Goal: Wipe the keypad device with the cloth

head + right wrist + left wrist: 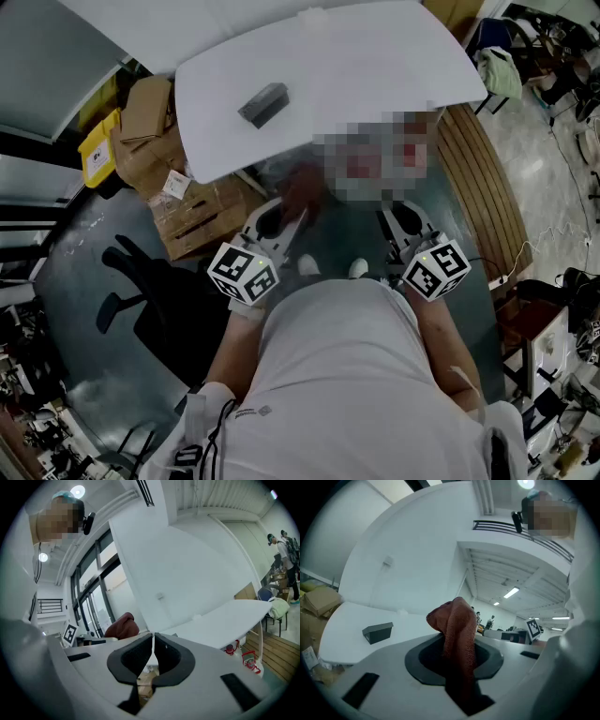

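**Cloth in the claw, wiping yet to begin**

The left claw [457,660] is gripping a rust-red terry cloth [457,620], which is standing up in a bunched fold from between its dark pads. The right claw [153,651] is pressing its jaws together on nothing. In the head view both claws are hanging side by side close to the person's body, short of the worktop's near edge.

Further out, the small dark grey wedge-shaped keypad device [378,632] is lying on the white curved worktop [337,634]. It is sitting ahead of the left claw and off to its left, well apart from the cloth, and nothing is touching it.

Judging from this, the cloth is in hand and that part is done, while the wiping itself is all left to do. The left claw is going to need to reach forward and leftward over the worktop and tip downward to lay the cloth on the device. The empty right claw is looking free to steady the device.
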Motion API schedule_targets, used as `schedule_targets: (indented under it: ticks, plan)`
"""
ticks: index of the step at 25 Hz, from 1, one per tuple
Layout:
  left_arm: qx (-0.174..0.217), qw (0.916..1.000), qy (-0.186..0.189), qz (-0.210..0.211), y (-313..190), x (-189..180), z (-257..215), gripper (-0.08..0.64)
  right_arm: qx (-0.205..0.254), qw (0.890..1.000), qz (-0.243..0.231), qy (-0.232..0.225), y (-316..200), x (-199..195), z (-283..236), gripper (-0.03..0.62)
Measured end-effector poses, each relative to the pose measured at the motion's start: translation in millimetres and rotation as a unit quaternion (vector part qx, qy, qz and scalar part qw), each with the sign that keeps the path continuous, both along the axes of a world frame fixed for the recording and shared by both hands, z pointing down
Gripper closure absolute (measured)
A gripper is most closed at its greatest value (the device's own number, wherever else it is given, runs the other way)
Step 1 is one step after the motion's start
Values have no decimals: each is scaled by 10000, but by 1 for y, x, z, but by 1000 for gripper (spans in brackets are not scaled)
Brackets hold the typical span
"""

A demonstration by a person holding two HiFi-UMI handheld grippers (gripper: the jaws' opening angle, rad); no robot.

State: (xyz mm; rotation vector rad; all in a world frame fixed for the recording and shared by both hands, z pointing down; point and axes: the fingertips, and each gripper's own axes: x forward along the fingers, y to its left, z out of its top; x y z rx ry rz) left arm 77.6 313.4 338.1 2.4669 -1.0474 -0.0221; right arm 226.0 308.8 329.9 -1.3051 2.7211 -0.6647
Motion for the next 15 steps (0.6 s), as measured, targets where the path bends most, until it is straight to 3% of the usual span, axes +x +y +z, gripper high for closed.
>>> schedule_targets:
  ticks: [15]
  plan:
    - [-390,9990,76,-226,-8,-70,23,460,-154,9996,-30,237,-12,-67,11,558]
